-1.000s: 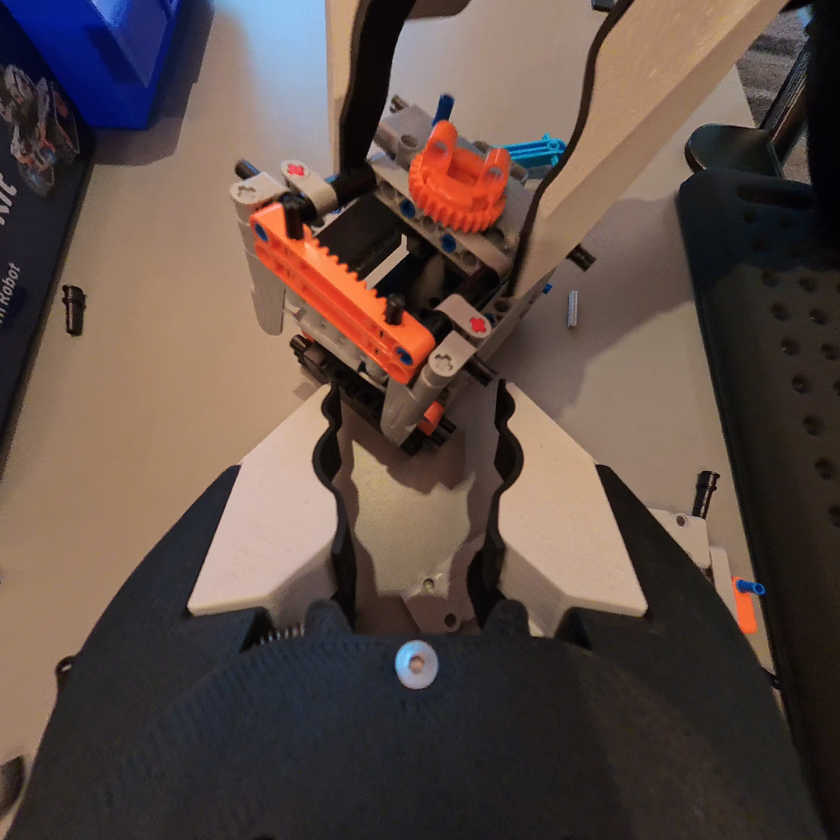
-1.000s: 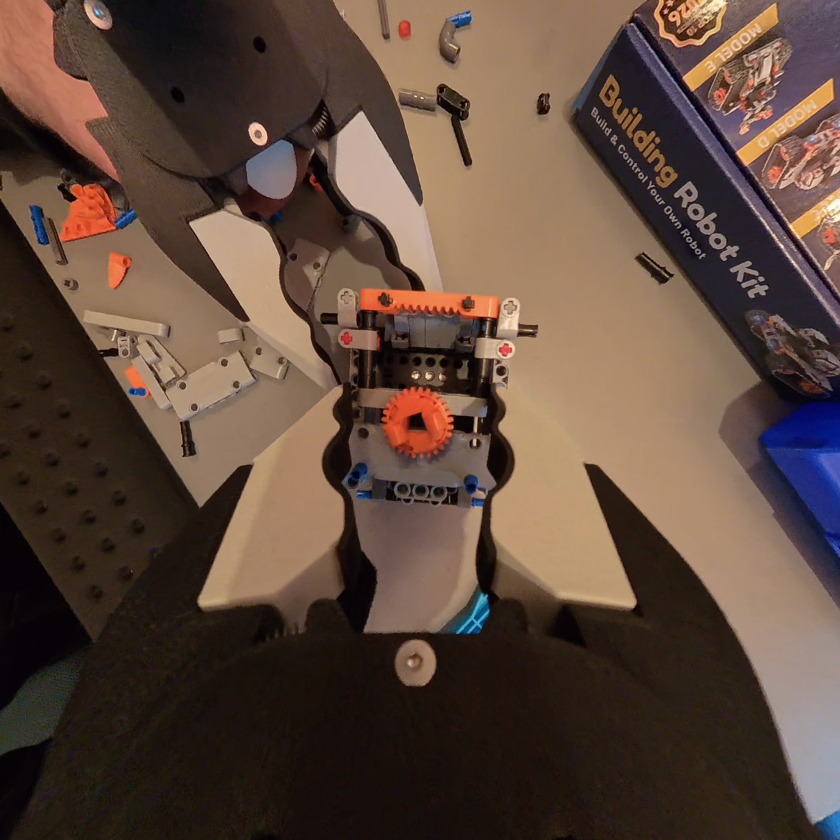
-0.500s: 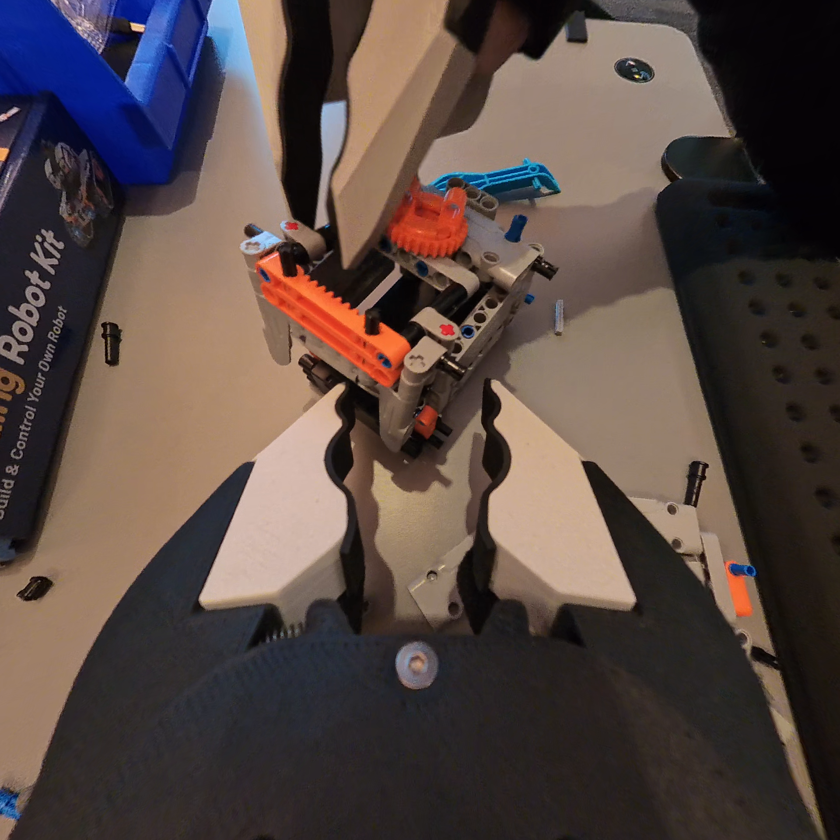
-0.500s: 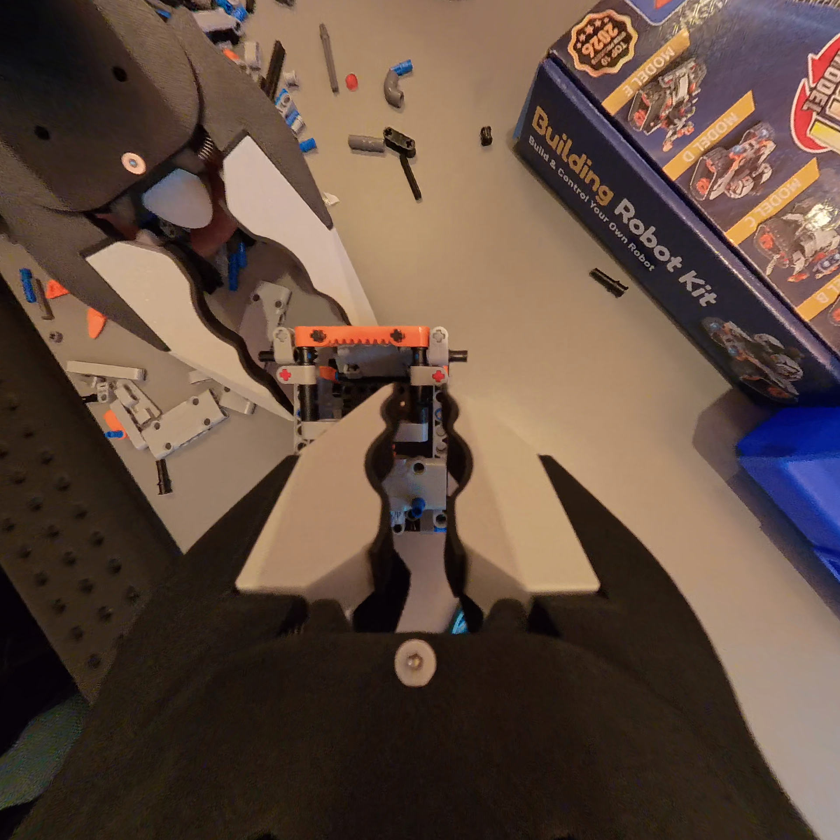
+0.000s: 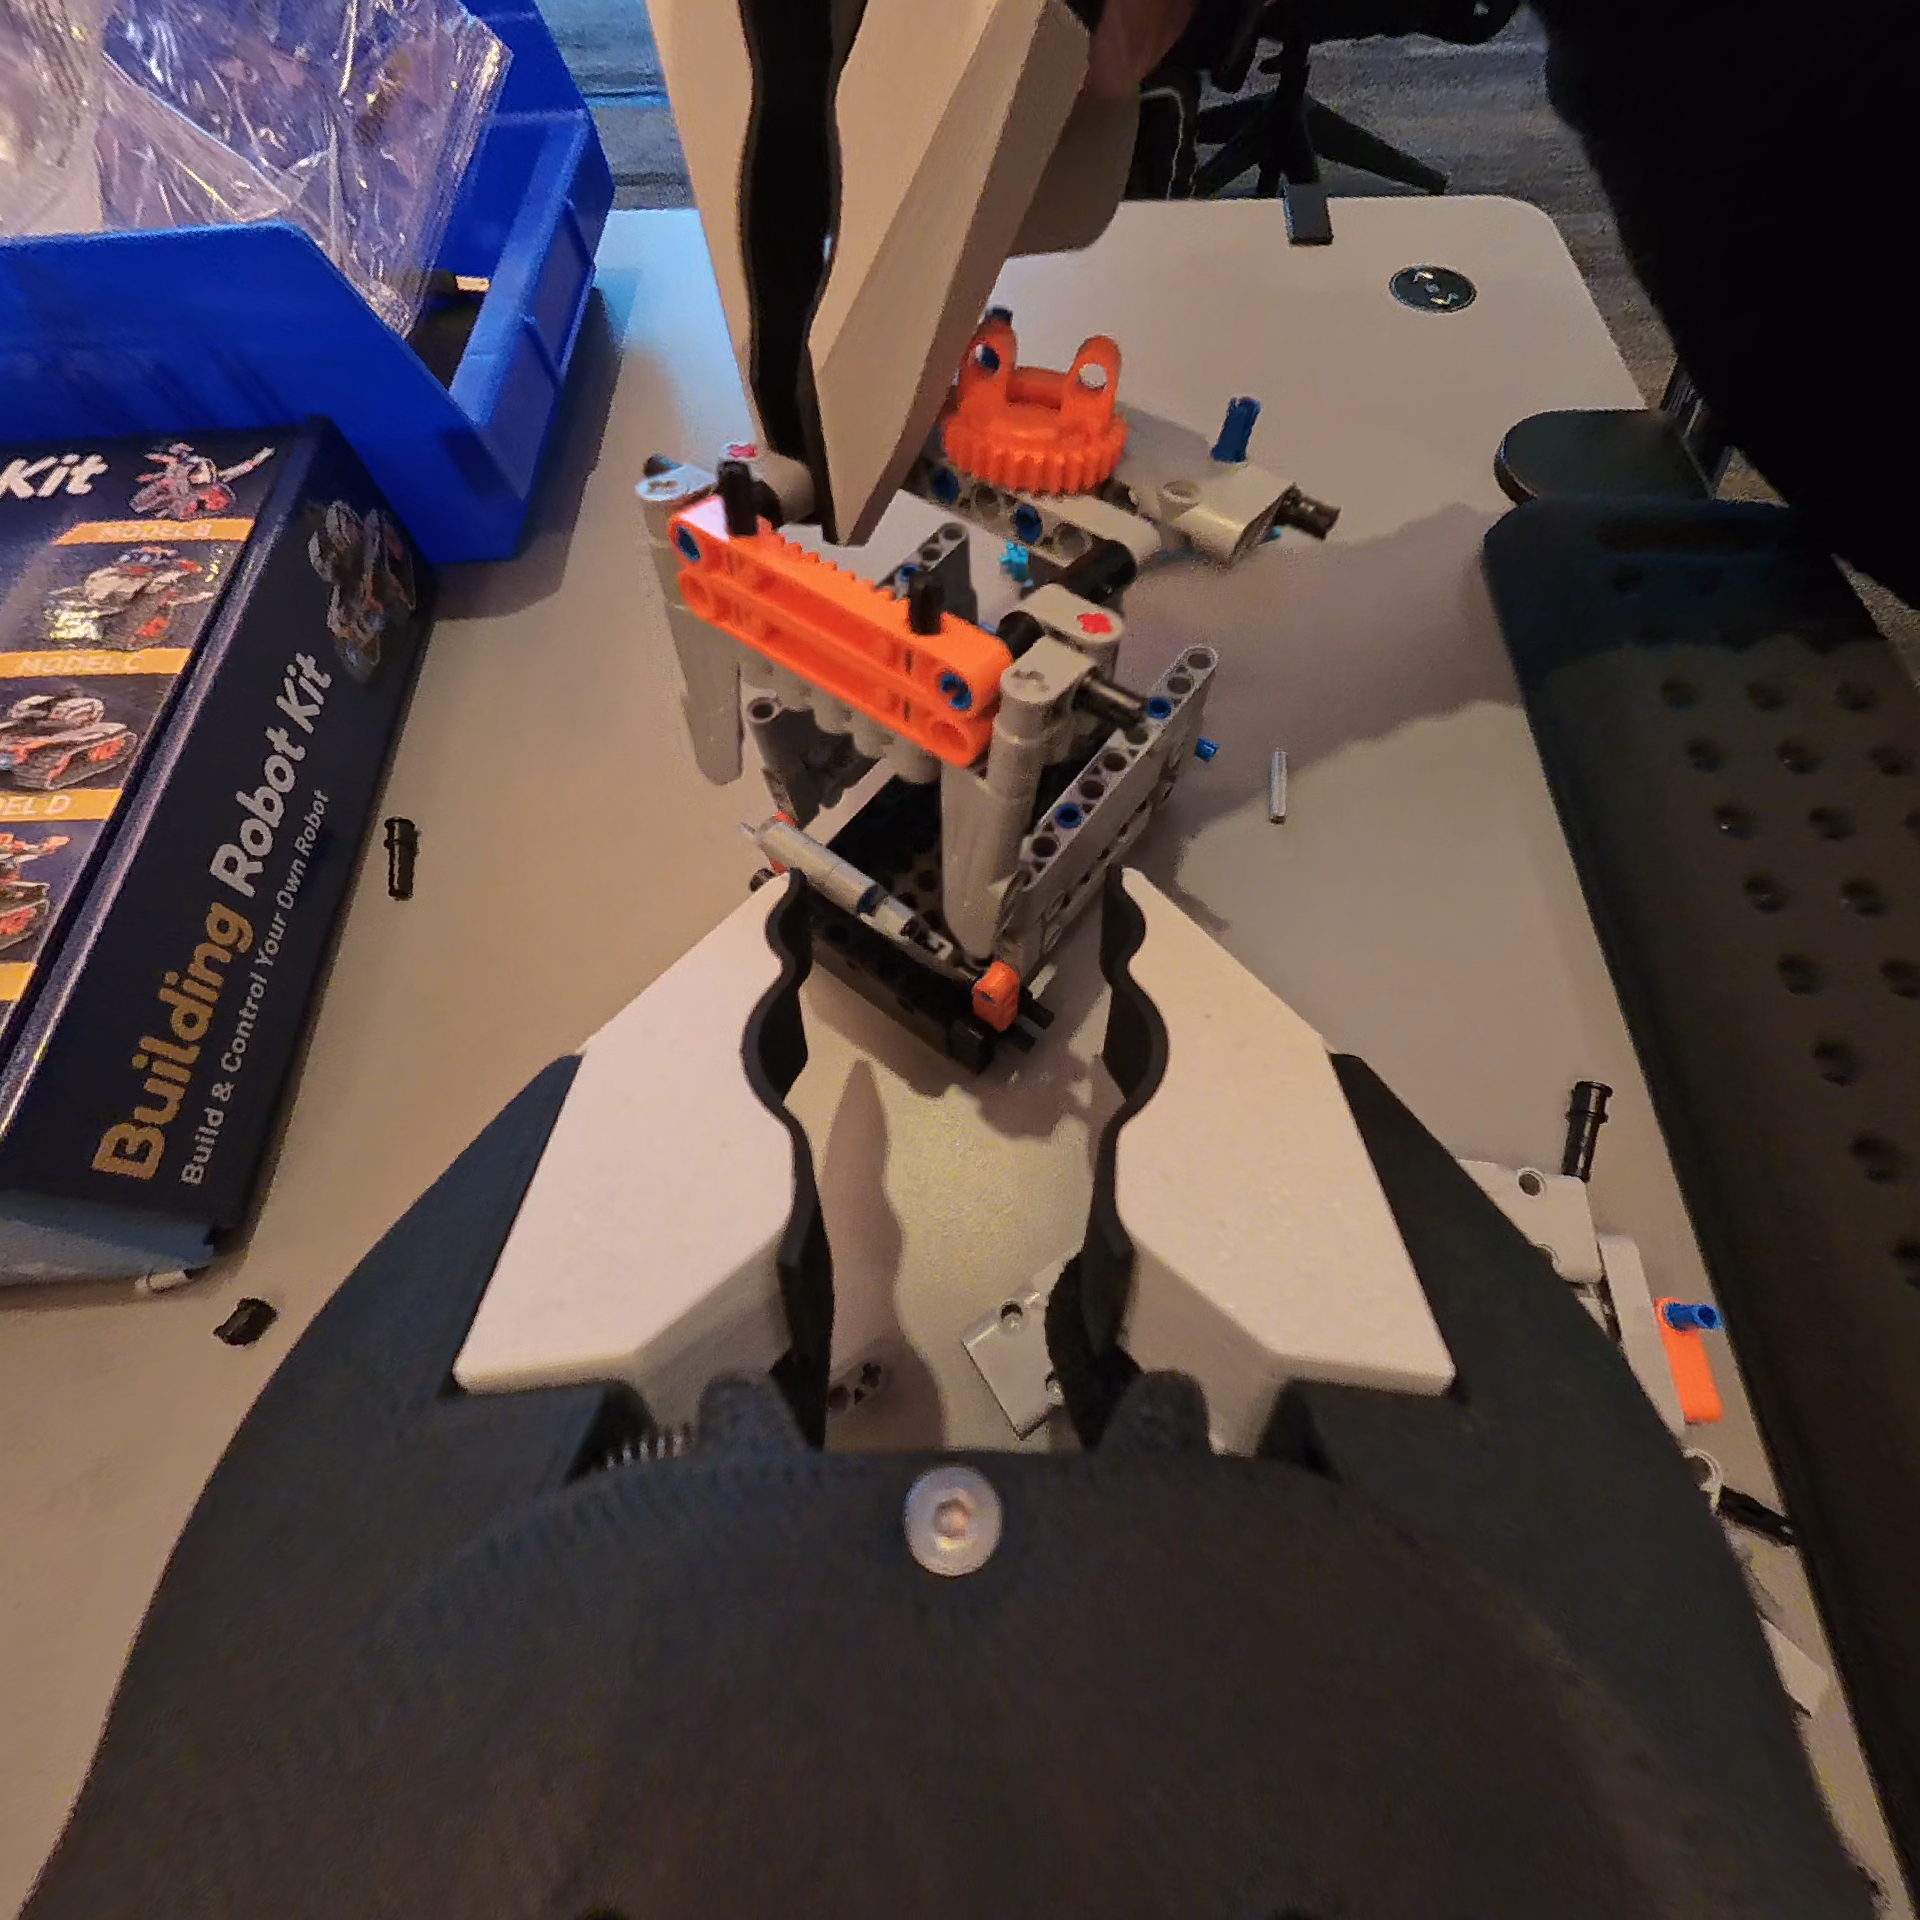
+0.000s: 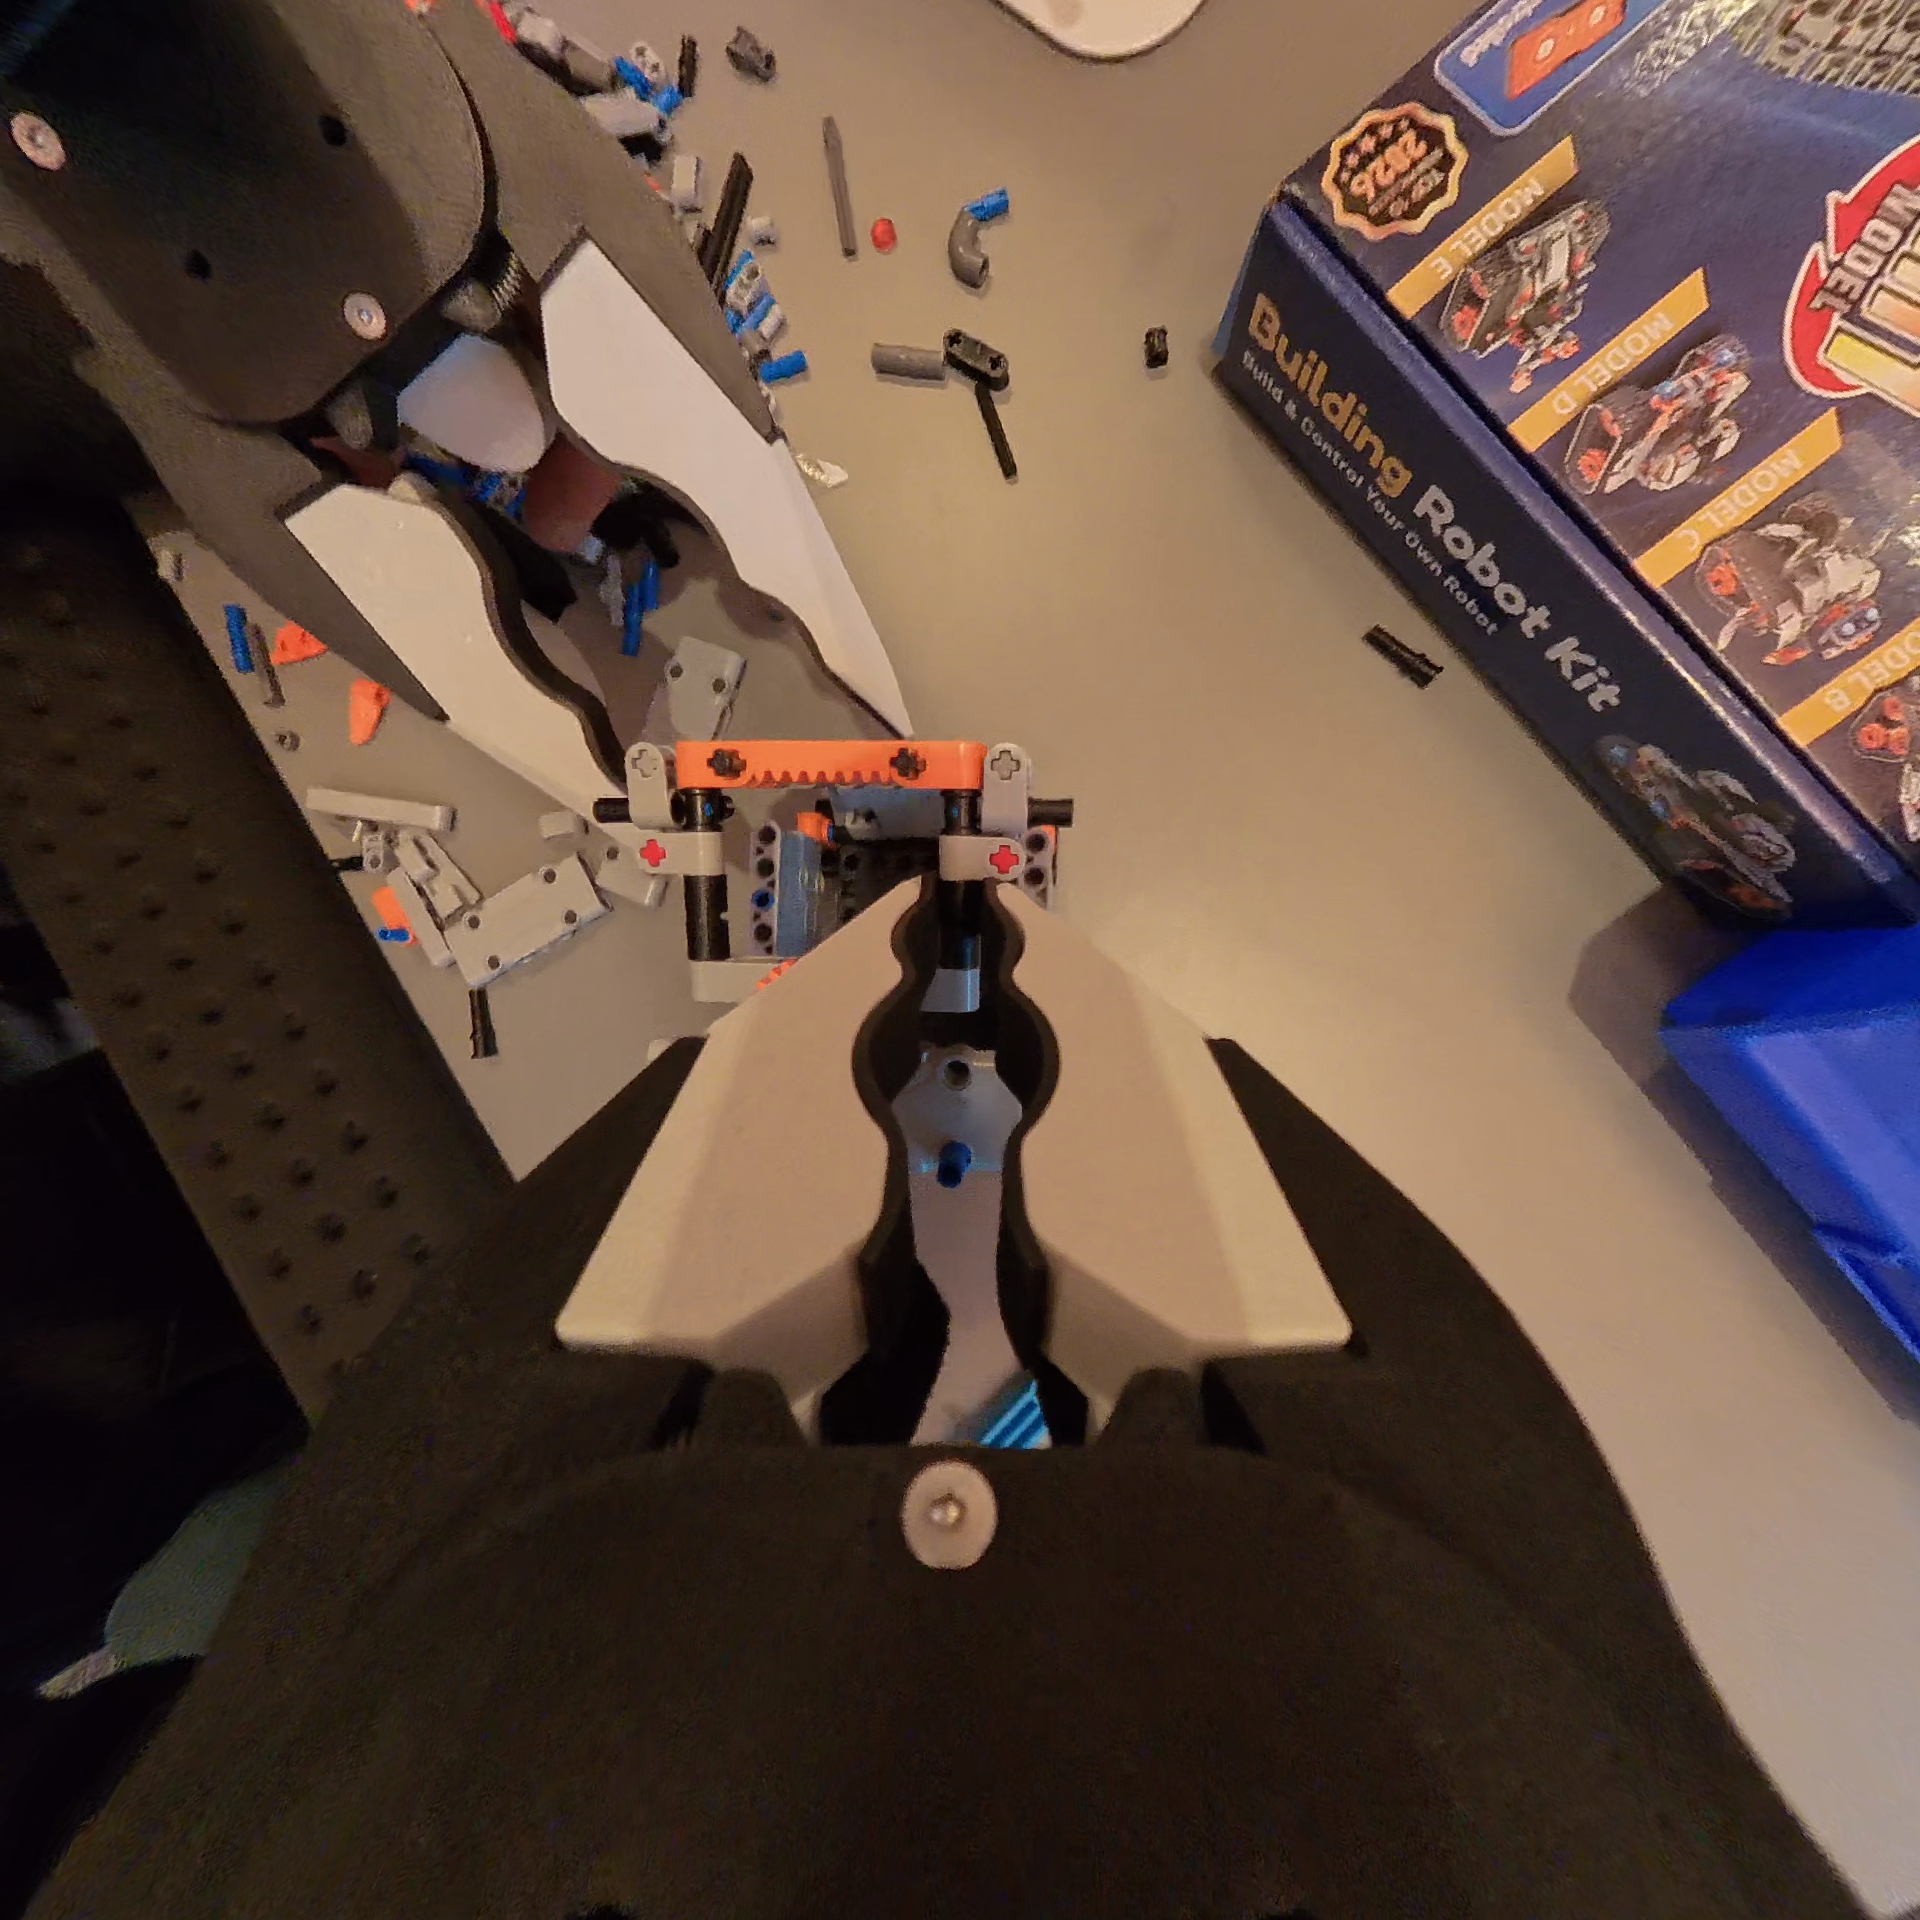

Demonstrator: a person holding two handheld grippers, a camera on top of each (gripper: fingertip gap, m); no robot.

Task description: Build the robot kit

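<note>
While your right gripper [image 6: 958, 914] is pinched on a black-and-grey strut of the model [image 5: 925, 717], just behind the orange rack [image 6: 826, 764], your left gripper [image 5: 951, 914] stands spread with its fingers either side of the model's low black corner, not clamping it. Where the model sits is mid-table [image 5: 1351, 935], tilted, its orange gear [image 5: 1034, 431] on the far side, with the kit box [image 5: 197, 831] and blue bin [image 5: 312, 343] to your left, a black perforated mat [image 5: 1745, 831] to your right, and loose parts [image 6: 499, 914] scattered near your left gripper.
</note>
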